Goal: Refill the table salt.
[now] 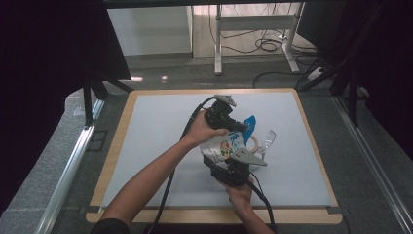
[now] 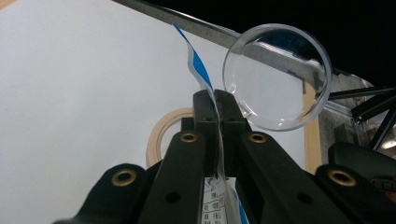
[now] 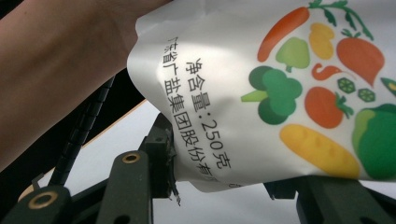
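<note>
A white pouch (image 1: 225,146) printed with vegetables and Chinese text, blue at its top edge, hangs above the mat between both grippers. My left gripper (image 1: 242,127) reaches in from the upper left. In the left gripper view its jaws (image 2: 215,100) are shut on the pouch's thin blue-and-white top edge (image 2: 198,60). My right gripper (image 1: 228,163) comes up from below. In the right gripper view it (image 3: 224,172) is shut across the pouch's lower end (image 3: 280,93), the left pad pressing into the film. A forearm crosses that view's upper left.
A clear plastic cup (image 1: 266,140) (image 2: 278,77) and a tan tape ring (image 1: 253,144) (image 2: 161,133) lie on the mat just right of the pouch. The white mat (image 1: 160,146) covers a wood-edged board. Metal rails run along both sides; a desk frame and cables stand behind.
</note>
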Demonstrator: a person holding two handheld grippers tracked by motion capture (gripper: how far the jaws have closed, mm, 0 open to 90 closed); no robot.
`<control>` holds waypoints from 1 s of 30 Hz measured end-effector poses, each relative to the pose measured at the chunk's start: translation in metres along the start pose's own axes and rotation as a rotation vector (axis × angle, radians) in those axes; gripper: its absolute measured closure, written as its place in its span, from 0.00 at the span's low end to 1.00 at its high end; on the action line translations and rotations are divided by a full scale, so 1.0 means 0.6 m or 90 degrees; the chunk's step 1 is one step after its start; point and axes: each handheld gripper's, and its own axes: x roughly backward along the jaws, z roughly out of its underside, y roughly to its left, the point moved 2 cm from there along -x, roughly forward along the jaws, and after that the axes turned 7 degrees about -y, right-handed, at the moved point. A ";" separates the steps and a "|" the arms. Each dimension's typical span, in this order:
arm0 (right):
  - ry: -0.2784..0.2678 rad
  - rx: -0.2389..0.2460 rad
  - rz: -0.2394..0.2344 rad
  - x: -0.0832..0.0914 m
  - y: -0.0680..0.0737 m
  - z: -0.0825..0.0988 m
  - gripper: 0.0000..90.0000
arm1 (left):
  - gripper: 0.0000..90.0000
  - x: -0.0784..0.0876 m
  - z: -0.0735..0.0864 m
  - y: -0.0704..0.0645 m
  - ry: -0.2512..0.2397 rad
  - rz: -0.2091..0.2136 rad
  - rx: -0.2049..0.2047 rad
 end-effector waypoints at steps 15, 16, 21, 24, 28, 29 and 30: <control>0.002 -0.004 0.001 0.000 0.001 -0.001 0.60 | 1.00 0.000 0.001 0.000 -0.001 0.001 0.000; 0.002 -0.004 0.001 0.000 0.001 -0.001 0.60 | 1.00 0.000 0.001 0.000 -0.002 0.001 0.000; 0.002 -0.006 -0.001 0.000 0.001 -0.001 0.60 | 1.00 0.001 0.001 0.000 -0.001 0.001 0.000; 0.004 -0.012 -0.003 0.000 0.001 -0.002 0.60 | 1.00 0.001 0.002 0.001 -0.002 0.001 0.001; 0.004 -0.009 -0.001 0.000 0.000 -0.001 0.60 | 1.00 0.000 0.002 0.001 -0.002 0.000 0.002; 0.004 -0.009 -0.001 -0.001 0.000 -0.001 0.60 | 1.00 0.000 0.002 0.001 -0.002 0.000 0.002; 0.004 -0.009 -0.002 -0.001 0.000 -0.001 0.60 | 1.00 0.000 0.002 0.001 -0.002 0.000 0.002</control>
